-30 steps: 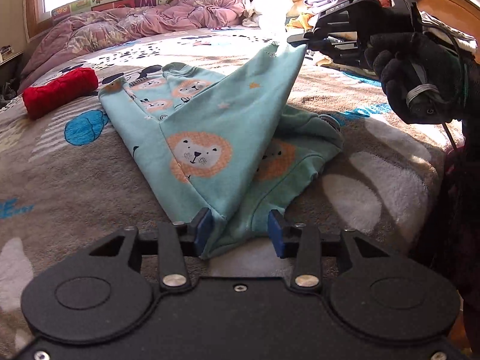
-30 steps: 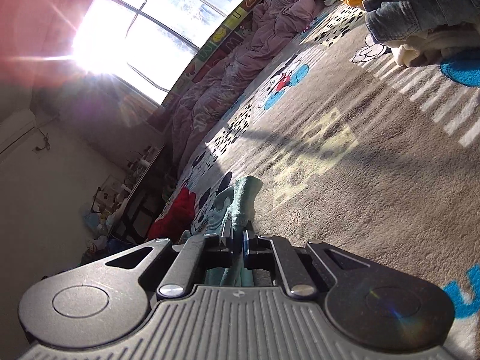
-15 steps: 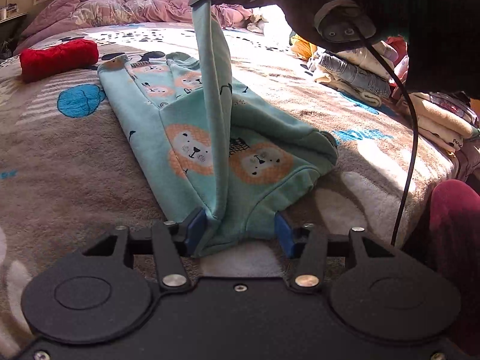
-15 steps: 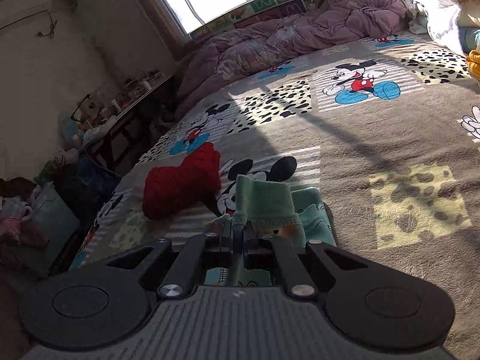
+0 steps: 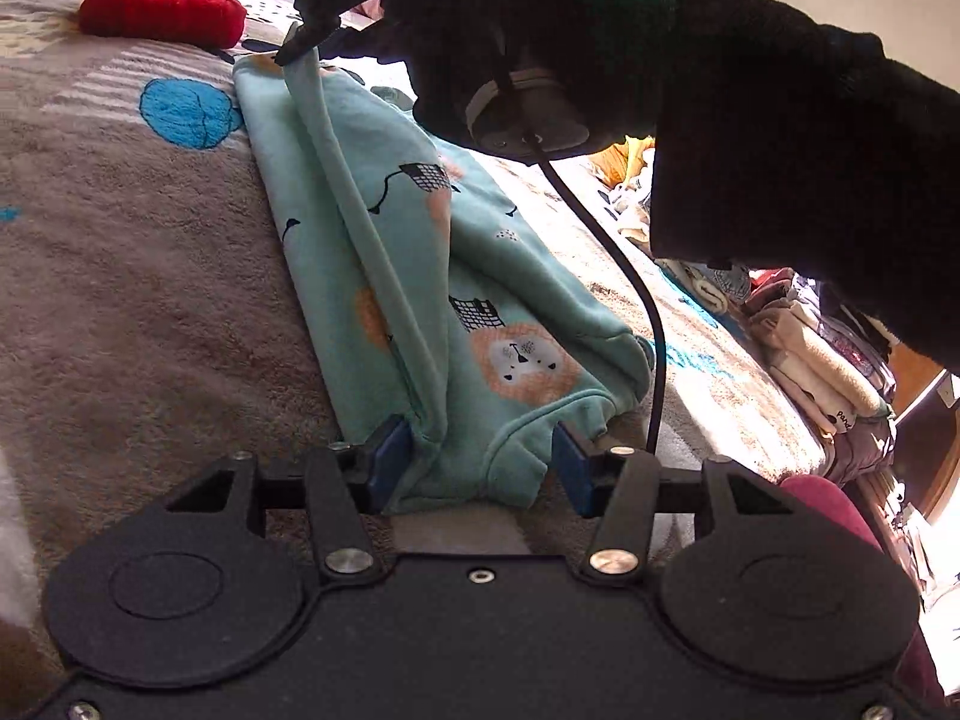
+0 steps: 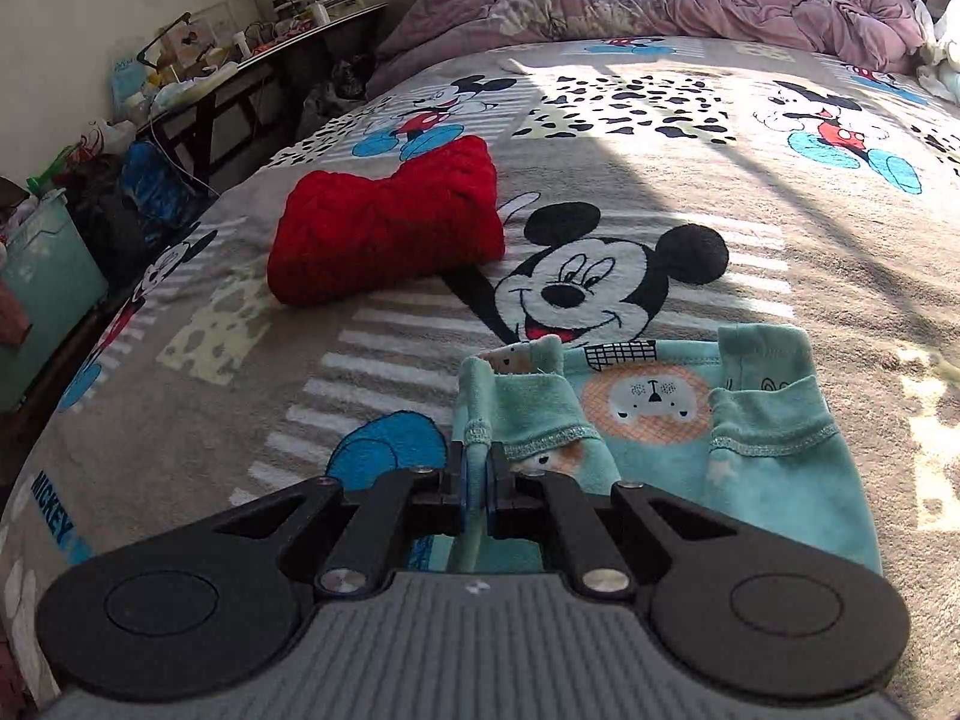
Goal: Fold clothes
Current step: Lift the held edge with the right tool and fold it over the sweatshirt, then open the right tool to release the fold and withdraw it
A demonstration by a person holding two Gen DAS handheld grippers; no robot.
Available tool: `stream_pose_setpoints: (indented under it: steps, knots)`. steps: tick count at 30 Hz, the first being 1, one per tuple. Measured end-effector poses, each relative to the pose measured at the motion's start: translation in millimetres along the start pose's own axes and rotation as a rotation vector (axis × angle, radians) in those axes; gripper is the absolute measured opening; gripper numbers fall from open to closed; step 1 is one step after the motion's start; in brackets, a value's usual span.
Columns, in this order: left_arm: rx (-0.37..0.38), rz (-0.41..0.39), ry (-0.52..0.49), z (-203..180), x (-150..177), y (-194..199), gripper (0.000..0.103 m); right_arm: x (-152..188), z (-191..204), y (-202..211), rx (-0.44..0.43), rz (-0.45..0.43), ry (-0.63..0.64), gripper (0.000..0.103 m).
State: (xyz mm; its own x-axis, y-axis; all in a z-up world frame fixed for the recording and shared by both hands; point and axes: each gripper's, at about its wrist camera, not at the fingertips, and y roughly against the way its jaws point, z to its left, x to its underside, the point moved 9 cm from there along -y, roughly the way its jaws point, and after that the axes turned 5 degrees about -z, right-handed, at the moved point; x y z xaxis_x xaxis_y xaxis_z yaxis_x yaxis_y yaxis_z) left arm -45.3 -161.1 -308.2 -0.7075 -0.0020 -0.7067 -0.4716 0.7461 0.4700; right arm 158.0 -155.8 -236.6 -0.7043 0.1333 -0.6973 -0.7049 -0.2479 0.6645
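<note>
My right gripper is pinched tight on a fold of the teal lion-print top, right near one of the cuffs. From my left wrist view I can see that same gripper out at the far end of the top, held in a black-gloved hand, with a ridge of fabric pulled up from there toward me. My left gripper has its jaws spread wide, sitting either side of the near hem; can't tell if the pads actually touch the cloth. The top lies lengthwise on the Mickey Mouse blanket on the bed. A red knitted piece sits just beyond it, apart from it. Stacked clothes are off to the right.
</note>
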Motion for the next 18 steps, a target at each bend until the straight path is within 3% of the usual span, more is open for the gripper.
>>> stream_pose_setpoints:
  steps: [8, 9, 11, 12, 18]
  knots:
    - [0.040, -0.007, 0.087, 4.3, -4.9, 0.4, 0.052, 8.7, 3.9, -27.6, 0.054, 0.047, 0.022, 0.012]
    - [0.043, -0.008, 0.102, 5.1, -5.6, 0.6, 0.052, 4.5, 3.7, -24.4, 0.042, 0.026, 0.006, 0.013]
    - [0.046, -0.008, 0.130, 6.1, -7.0, 0.7, 0.052, -8.5, 1.2, -12.7, 0.013, -0.025, -0.036, 0.031]
    - [0.045, -0.006, 0.137, 6.3, -8.0, 0.8, 0.053, -16.1, -0.5, -1.7, -0.006, -0.053, -0.055, 0.034]
    - [0.017, -0.010, 0.117, 7.3, -31.8, 14.4, 0.053, -40.7, -24.2, 89.8, -0.135, -0.229, -0.121, 0.035]
